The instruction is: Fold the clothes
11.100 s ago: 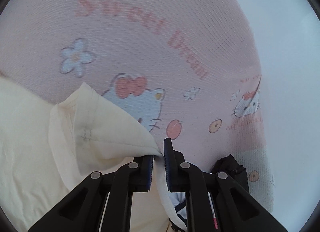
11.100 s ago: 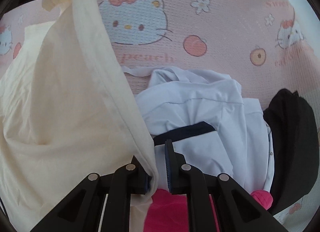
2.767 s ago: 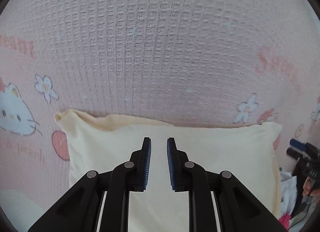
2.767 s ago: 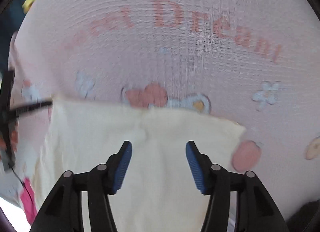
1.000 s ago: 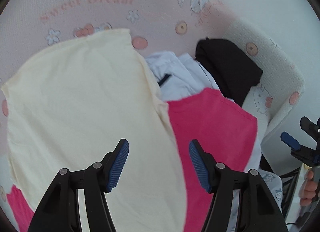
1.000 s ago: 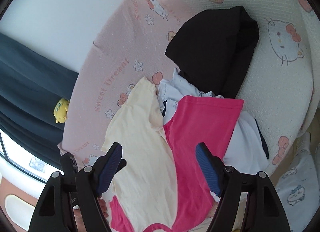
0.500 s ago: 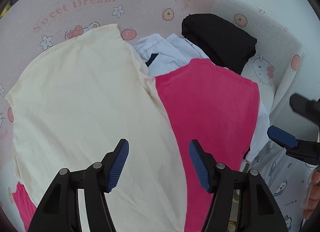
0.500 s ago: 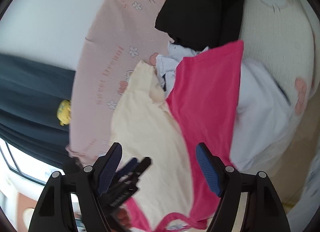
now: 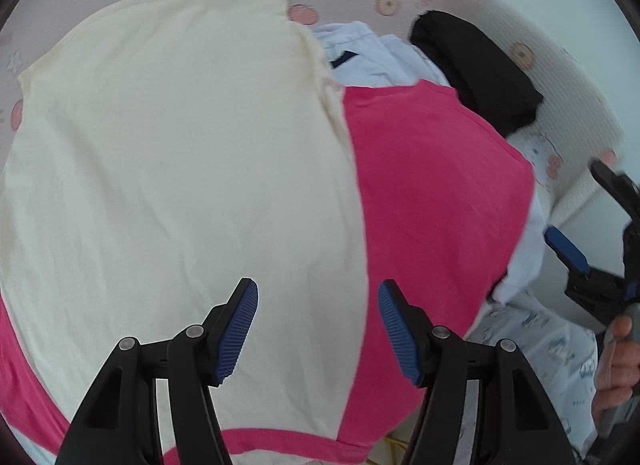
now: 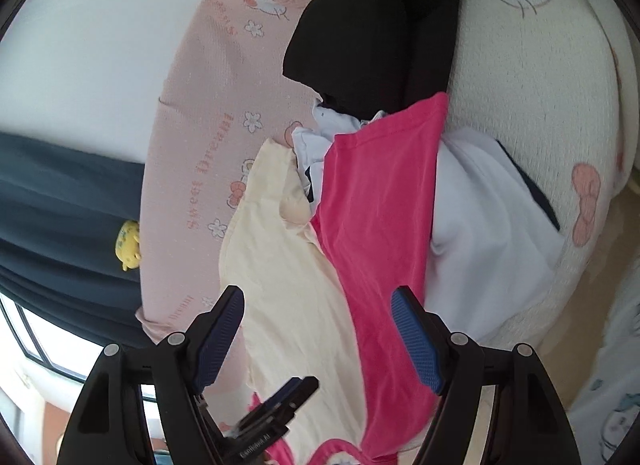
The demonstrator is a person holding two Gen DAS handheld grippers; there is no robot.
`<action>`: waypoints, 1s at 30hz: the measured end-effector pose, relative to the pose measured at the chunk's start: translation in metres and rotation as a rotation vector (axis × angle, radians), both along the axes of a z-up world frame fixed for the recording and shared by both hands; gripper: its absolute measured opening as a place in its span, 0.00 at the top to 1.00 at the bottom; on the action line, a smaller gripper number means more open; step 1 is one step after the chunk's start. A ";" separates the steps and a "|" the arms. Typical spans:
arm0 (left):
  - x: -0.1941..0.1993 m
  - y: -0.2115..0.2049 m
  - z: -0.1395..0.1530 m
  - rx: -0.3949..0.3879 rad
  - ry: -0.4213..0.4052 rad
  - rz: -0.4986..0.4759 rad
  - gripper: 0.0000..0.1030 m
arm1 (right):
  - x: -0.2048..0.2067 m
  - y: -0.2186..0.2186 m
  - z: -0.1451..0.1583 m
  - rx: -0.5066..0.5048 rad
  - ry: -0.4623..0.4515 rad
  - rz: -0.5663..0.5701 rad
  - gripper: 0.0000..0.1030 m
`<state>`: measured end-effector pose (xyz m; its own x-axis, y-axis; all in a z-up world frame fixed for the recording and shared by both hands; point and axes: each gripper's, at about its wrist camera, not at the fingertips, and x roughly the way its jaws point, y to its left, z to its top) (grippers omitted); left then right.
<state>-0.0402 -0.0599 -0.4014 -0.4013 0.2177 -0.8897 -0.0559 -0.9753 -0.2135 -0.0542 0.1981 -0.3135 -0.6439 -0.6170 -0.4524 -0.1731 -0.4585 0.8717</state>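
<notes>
Cream shirt point(image 9: 168, 153) flat over pink garment point(image 9: 424, 193); both grippers apparently empty, jaws apart.

I see a pink waffle-textured bedsheet point(image 10: 200, 113) printed with cartoon cats, flowers and "Sweet Dream" lettering. On its right lies a cream textured pillow point(image 10: 532, 77) with cat faces. A dark blue curtain point(image 10: 60, 205) hangs far left, a small yellow toy point(image 10: 129, 240) against it.
</notes>
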 end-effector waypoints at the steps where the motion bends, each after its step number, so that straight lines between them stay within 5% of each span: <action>1: -0.004 -0.002 -0.002 0.010 -0.006 0.019 0.42 | -0.001 0.002 0.001 0.003 0.003 -0.001 0.27; 6: -0.034 0.002 0.005 0.059 -0.013 0.086 0.42 | -0.002 0.018 0.004 0.028 0.030 -0.052 0.27; 16: -0.094 0.021 0.021 -0.010 0.038 0.009 0.42 | -0.020 0.042 -0.022 0.023 -0.015 -0.076 0.27; 22: -0.126 0.028 0.018 0.049 -0.024 -0.041 0.42 | -0.041 0.040 -0.028 -0.006 0.008 0.019 0.27; 30: -0.161 0.025 0.010 0.127 -0.089 0.006 0.42 | -0.077 0.040 -0.041 -0.014 -0.002 0.063 0.27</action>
